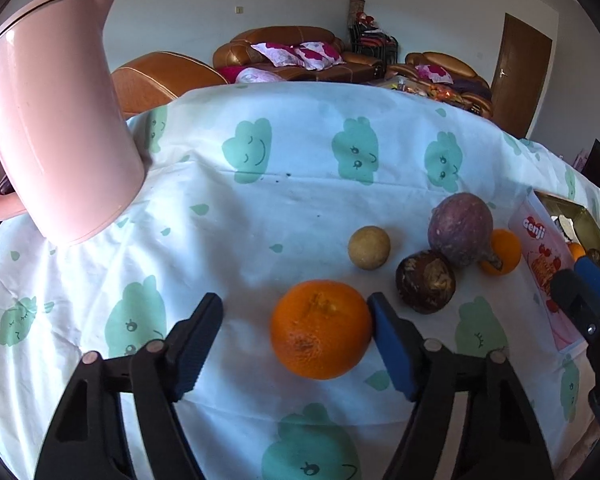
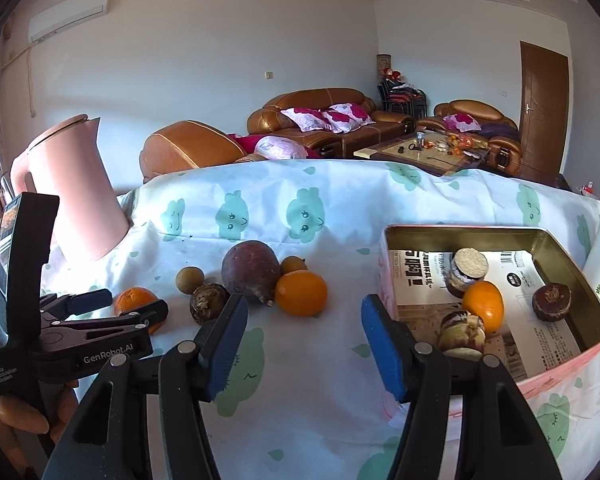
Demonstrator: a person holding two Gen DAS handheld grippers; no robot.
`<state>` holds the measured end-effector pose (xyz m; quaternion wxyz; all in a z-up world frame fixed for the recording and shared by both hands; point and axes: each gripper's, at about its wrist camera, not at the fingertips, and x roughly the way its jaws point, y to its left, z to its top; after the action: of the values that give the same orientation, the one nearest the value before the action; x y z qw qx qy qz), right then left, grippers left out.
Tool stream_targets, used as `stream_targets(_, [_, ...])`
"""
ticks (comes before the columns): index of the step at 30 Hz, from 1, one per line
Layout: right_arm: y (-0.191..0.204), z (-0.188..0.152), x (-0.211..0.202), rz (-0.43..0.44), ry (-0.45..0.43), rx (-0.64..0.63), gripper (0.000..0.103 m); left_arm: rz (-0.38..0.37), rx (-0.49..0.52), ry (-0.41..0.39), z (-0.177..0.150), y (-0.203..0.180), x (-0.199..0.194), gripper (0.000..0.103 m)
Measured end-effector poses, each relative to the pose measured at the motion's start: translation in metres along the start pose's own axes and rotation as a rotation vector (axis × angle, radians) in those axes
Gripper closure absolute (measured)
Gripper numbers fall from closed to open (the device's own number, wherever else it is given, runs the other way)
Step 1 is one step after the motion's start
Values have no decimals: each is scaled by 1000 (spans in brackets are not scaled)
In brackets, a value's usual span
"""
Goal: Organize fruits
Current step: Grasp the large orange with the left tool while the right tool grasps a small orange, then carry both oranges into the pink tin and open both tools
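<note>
Orange mandarin (image 1: 320,328) sits between the left gripper (image 1: 296,340) pads, touching only one. Right gripper (image 2: 304,344) gapes empty beside the tin box (image 2: 388,264).

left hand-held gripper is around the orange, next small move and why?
Probably finish closing the left hand-held gripper on the orange. The fruit sits between the fingers: the right pad looks to touch it, the left pad stands clear. Once gripped, it can be lifted toward the tin.

Left gripper (image 1: 296,344): black frame, blue pads, silver rivets.
Its side: white "GenRobot.AI" lettering.
Right gripper (image 2: 304,344): matching build.
</note>
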<state>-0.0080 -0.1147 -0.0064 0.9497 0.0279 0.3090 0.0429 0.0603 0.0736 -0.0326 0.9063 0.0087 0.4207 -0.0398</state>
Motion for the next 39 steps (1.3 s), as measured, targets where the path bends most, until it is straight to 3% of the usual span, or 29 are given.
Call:
stream_targets(4, [7, 3, 12, -4, 45, -45, 42, -56, 28, 3, -1, -5, -2, 53])
stream_targets(10, [14, 9, 39, -38, 171, -258, 47, -83, 11, 4, 0, -1, -2, 54])
stream_targets(14, [18, 14, 56, -50, 219, -337, 47, -54, 13, -3, 1, 0, -2, 54])
stream_targets(18, [28, 13, 78, -118, 279, -426, 50, -38, -23, -13, 4, 11, -4, 54])
stream_targets(22, [20, 19, 82, -81, 287, -371, 60, -17, -44, -26, 7, 19, -6, 54])
stream_targets(26, [15, 16, 75, -83, 277, -346, 62, 22, -38, -49, 8, 21, -7, 54])
stream_targets(34, [-7, -3, 11, 86, 107, -117, 62, -5, -64, -147, 8, 23, -21, 54])
stream_targets(39, [-20, -3, -9, 96, 29, -43, 62, -37, -66, -207, 3, 15, -30, 54])
